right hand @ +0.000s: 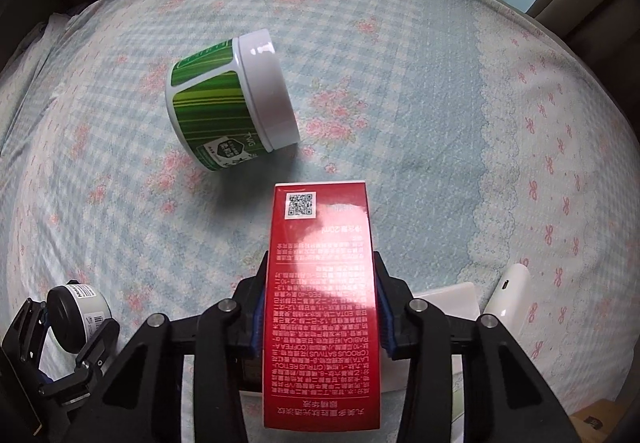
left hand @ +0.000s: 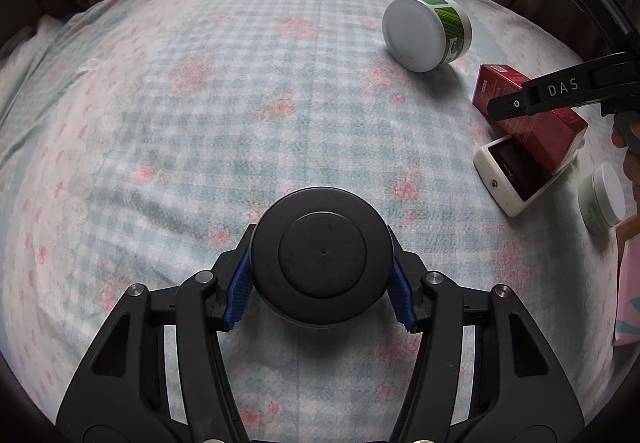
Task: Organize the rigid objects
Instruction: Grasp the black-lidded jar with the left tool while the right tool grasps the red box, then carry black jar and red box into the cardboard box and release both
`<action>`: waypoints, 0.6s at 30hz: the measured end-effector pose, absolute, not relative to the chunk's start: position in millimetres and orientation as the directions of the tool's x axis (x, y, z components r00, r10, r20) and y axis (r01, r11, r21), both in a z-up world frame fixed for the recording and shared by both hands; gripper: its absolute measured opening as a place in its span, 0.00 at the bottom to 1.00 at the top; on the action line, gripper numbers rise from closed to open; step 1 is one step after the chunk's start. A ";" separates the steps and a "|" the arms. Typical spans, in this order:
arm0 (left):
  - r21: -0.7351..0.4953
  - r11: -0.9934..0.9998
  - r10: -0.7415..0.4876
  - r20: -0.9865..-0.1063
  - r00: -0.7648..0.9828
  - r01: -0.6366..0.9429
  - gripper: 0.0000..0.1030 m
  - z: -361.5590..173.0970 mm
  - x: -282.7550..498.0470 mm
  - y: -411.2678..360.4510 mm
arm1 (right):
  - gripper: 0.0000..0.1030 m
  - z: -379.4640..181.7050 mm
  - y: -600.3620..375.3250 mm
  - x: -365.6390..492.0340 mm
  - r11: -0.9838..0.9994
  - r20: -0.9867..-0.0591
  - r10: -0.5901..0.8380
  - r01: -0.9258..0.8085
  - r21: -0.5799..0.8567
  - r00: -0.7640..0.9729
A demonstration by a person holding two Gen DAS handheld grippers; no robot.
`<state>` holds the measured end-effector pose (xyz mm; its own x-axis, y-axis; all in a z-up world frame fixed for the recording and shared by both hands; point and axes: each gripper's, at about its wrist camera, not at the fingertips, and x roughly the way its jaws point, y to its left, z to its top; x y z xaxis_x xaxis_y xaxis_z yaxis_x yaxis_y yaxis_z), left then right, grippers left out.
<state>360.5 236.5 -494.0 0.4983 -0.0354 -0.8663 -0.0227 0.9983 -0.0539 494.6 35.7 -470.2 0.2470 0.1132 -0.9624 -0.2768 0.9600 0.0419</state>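
My left gripper (left hand: pixel 322 275) is shut on a small jar with a black lid (left hand: pixel 322 257), blue pads pressing both sides; it also shows in the right wrist view (right hand: pixel 76 317) at lower left, above the bedsheet. My right gripper (right hand: pixel 320 307) is shut on a red box (right hand: pixel 320 307) with printed text; the box also shows in the left wrist view (left hand: pixel 532 115) at right. A green-striped jar with a white lid (right hand: pixel 232 99) lies on its side on the checked bedsheet (right hand: pixel 400 103), ahead and left of the red box; it also shows in the left wrist view (left hand: pixel 426 33).
A white phone-like device (left hand: pixel 516 175) lies under the red box. A small green jar with a white lid (left hand: pixel 602 199) sits at the far right. A white gadget (right hand: pixel 508 291) and a white flat box (right hand: pixel 448 299) lie right of my right gripper. Curtains hang behind the bed.
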 end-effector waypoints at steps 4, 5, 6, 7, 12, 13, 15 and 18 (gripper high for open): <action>-0.055 0.998 -0.035 -0.867 0.497 -0.025 0.52 -490.4 357.9 238.0 | 0.37 -465.9 38.4 491.7 0.959 -0.963 0.096 -0.284 0.022 0.251; -0.054 0.998 -0.035 -0.867 0.497 -0.023 0.52 -489.0 357.4 238.3 | 0.37 -464.3 37.9 490.3 0.960 -0.962 0.103 -0.280 0.029 0.252; -0.053 0.998 -0.035 -0.867 0.497 -0.021 0.52 -487.3 356.6 238.2 | 0.37 -461.8 37.5 487.6 0.961 -0.961 0.108 -0.276 0.035 0.254; -0.053 0.998 -0.036 -0.867 0.498 -0.019 0.52 -484.8 355.7 238.2 | 0.37 -458.3 37.9 482.4 0.961 -0.960 0.109 -0.274 0.035 0.258; -0.055 0.998 -0.038 -0.856 0.515 -0.018 0.52 -462.9 349.9 240.4 | 0.37 -434.8 29.7 465.9 0.965 -0.952 0.129 -0.258 0.055 0.277; -0.057 0.998 -0.038 -0.853 0.521 -0.020 0.52 -456.1 348.4 240.9 | 0.37 -428.9 27.3 462.6 0.965 -0.950 0.135 -0.255 0.062 0.280; -0.065 0.997 -0.039 -0.844 0.535 -0.029 0.52 -440.5 344.8 242.5 | 0.37 -413.5 24.6 454.6 0.965 -0.946 0.145 -0.252 0.070 0.290; -0.105 0.994 -0.066 -0.831 0.552 -0.038 0.52 -413.5 337.3 245.7 | 0.37 -385.9 21.1 439.7 0.965 -0.939 0.157 -0.250 0.080 0.305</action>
